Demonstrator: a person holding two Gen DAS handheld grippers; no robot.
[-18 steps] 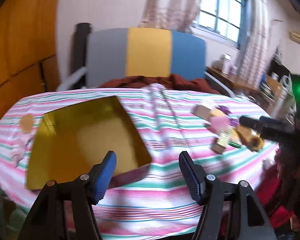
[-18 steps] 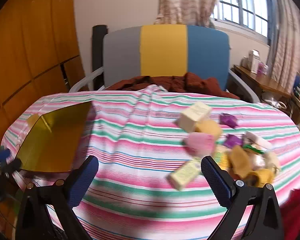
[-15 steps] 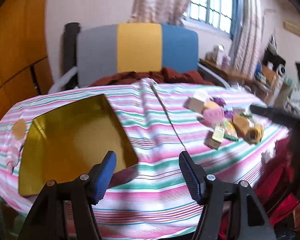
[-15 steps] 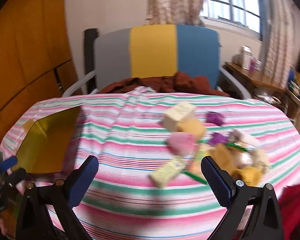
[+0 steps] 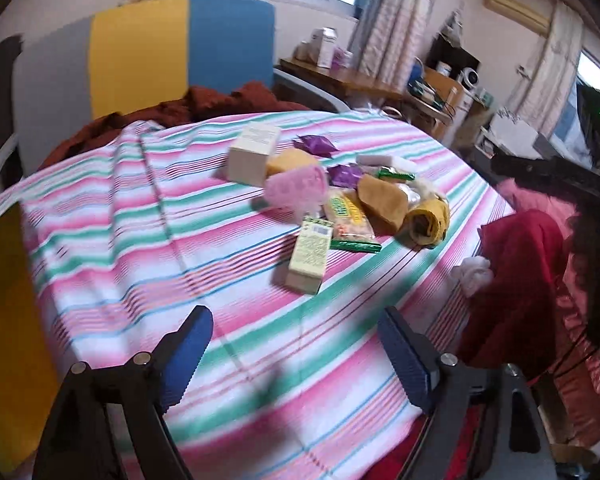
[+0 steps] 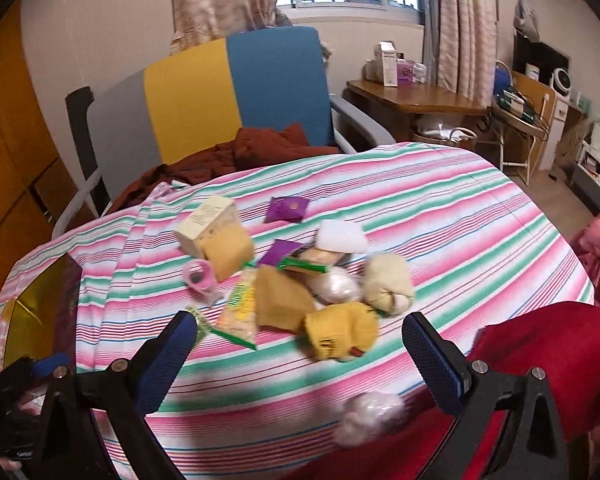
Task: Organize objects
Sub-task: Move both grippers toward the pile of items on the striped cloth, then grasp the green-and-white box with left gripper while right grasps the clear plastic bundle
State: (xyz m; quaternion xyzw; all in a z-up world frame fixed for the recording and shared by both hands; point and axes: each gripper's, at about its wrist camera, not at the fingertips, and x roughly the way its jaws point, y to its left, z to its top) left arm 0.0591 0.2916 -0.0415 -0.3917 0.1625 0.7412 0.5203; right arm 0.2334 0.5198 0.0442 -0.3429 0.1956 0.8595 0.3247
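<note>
Pink, green and white stripes cover the surface [image 6: 440, 216], where a loose heap of small goods lies near its right side. Both tools hang released above the cloth, jaws spread wide and empty: the left tool [image 5: 296, 354] over bare stripes with the heap ahead of it, the right tool [image 6: 300, 354] just short of the heap's near edge.

Counted in the heap: two purple sachets [image 6: 287, 209], one cream carton [image 6: 208, 222], one pale green carton [image 5: 311, 254], one pink ring-shaped item [image 6: 201, 277], one clear snack packet [image 6: 242, 307] with green lettering too blurred to read, one white pad [image 6: 341, 237], a yellow rolled cloth [image 6: 340, 331] and a cream rolled cloth [image 6: 388, 283]. A clear-wrapped bundle [image 6: 370, 418] lies apart at the cloth's near edge, between the right tool's fingers in its view.

A gold tray [image 6: 36, 320] sits at the far left of the surface, well apart from the heap. A red garment [image 6: 540, 344] crowds the right edge. Behind stands a chair [image 6: 236, 92] with grey, yellow and blue panels, a dark red cloth [image 6: 240, 148] bunched on its seat. No printing on either carton can be made out.
</note>
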